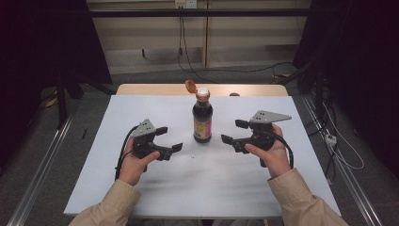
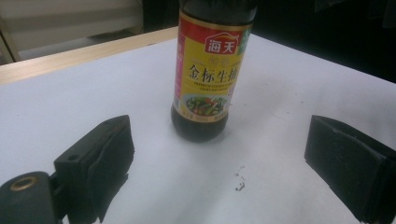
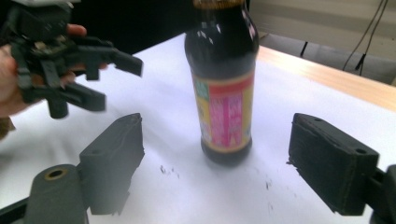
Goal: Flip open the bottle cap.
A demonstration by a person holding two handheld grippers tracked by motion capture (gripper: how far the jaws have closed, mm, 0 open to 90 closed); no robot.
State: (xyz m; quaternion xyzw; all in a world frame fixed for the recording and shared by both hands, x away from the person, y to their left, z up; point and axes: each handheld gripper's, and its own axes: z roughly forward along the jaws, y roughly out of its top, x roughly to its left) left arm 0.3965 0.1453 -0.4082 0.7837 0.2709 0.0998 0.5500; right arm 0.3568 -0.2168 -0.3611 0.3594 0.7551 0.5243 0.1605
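Note:
A dark soy sauce bottle point(image 1: 202, 120) with a yellow and red label stands upright in the middle of the white-covered table point(image 1: 155, 188). Its orange flip cap point(image 1: 190, 85) hangs open beside the neck. My left gripper point(image 1: 170, 139) is held open to the left of the bottle, its jaws pointing toward it, nothing between them. My right gripper point(image 1: 234, 132) is open to the right of the bottle, also empty. In the left gripper view the bottle point(image 2: 205, 70) stands just beyond the two spread pads point(image 2: 100, 161). The right gripper view shows the bottle point(image 3: 226, 93) ahead and the left gripper point(image 3: 119, 84) beyond it.
The wooden table edge point(image 1: 150, 89) shows at the back, with a small dark object point(image 1: 234, 94) on it. Metal rails run along both sides on the floor. Cables and a power strip point(image 1: 331, 139) lie to the right. Small dark specks point(image 2: 239, 184) dot the white sheet.

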